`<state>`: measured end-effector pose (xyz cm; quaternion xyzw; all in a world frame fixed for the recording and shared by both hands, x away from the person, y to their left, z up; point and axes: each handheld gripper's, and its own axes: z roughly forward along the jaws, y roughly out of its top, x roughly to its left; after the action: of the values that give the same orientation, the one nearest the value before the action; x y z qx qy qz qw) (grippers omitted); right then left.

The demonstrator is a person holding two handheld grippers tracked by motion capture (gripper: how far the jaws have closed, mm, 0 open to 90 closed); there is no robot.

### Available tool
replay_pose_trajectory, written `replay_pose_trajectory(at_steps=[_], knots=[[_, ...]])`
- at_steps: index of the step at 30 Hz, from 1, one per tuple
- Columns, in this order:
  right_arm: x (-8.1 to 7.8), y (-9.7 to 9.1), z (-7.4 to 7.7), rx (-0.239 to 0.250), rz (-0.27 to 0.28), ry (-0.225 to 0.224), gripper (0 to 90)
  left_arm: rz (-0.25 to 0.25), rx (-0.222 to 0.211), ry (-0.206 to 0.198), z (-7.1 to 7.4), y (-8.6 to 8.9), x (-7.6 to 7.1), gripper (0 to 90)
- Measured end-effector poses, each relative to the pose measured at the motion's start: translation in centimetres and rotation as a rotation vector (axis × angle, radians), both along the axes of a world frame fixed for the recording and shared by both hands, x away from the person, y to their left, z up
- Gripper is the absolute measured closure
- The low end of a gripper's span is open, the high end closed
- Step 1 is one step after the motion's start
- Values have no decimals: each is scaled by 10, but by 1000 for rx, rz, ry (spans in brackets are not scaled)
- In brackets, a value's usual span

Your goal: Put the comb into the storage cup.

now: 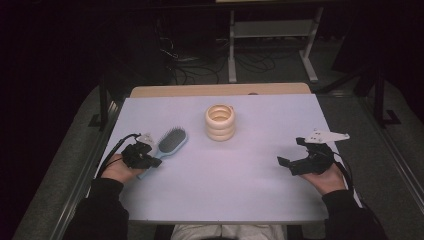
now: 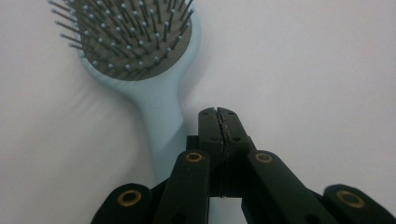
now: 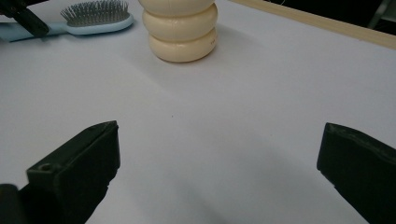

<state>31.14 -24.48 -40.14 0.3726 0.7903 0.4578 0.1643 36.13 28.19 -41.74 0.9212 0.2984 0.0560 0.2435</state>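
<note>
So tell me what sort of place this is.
Probably a lab or workshop set up for recording: a white-topped table in a dark room, loose cables on the floor, a metal stand behind.

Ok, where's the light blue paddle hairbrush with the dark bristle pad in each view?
High view: light blue paddle hairbrush lies left of centre on the table, its handle beside the left gripper.
Left gripper view: upper left, handle running down beside the shut jaws.
Right gripper view: top left corner, lying flat.
Shared landmark: cream ringed holder, right of the brush.
</note>
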Motion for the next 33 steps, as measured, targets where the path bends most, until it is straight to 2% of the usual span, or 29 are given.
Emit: replay_pose_trajectory(at_steps=[12,27,33], knots=[[0,0,0,-2,0,0,0,35,-32,0,2,17,-1,899],[0,0,0,-3,2,-1,0,78,-39,-9,2,32,0,891],[0,1,0,-4,2,0,0,84,-25,-15,2,35,0,891]])
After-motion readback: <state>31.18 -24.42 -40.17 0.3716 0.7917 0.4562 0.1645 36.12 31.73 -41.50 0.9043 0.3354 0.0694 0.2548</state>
